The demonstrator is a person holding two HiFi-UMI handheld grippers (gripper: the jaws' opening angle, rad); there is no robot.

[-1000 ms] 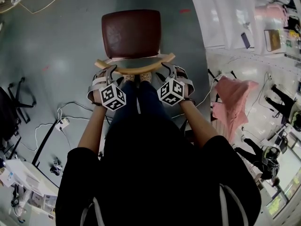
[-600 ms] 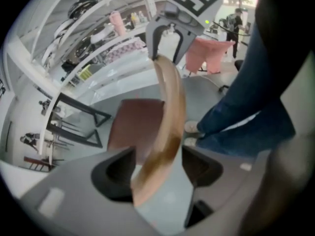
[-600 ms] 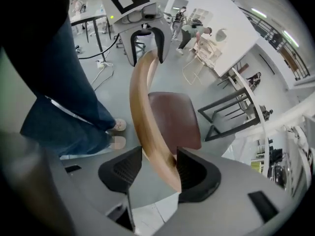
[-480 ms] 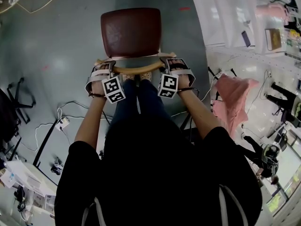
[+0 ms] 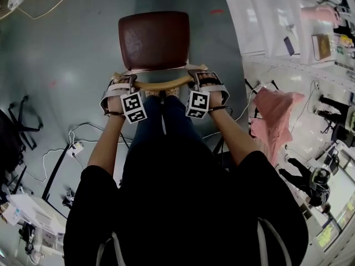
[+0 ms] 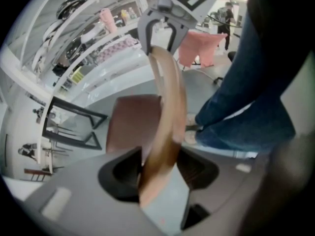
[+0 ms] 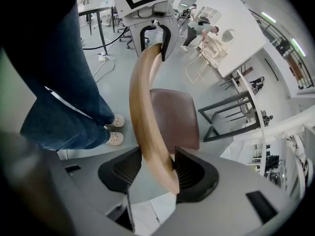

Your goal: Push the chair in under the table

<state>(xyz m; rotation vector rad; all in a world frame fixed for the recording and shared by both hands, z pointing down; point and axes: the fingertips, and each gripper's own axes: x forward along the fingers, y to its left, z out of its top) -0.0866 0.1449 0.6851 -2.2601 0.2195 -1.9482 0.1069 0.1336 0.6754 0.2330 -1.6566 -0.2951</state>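
Observation:
The chair stands on the grey floor right in front of me, its dark red seat (image 5: 154, 40) away from me and its curved wooden backrest (image 5: 161, 83) nearest. My left gripper (image 5: 125, 80) sits over the backrest's left end and my right gripper (image 5: 201, 76) over its right end, both pointing steeply down. In the left gripper view the backrest (image 6: 167, 107) runs between the jaws of the left gripper (image 6: 157, 168), which are closing. In the right gripper view the backrest (image 7: 142, 107) lies between the open jaws of the right gripper (image 7: 152, 168), close against one pad.
A white table (image 5: 260, 21) stands to the chair's right. A pink cloth (image 5: 272, 121) hangs near it. Cables and a power strip (image 5: 72, 146) lie on the floor at the left, beside a black chair base (image 5: 22, 112). The person's legs and shoes (image 7: 113, 132) stand just behind the backrest.
Both grippers have come down and rolled inward, from just behind the backrest onto its two ends. The chair has not moved.

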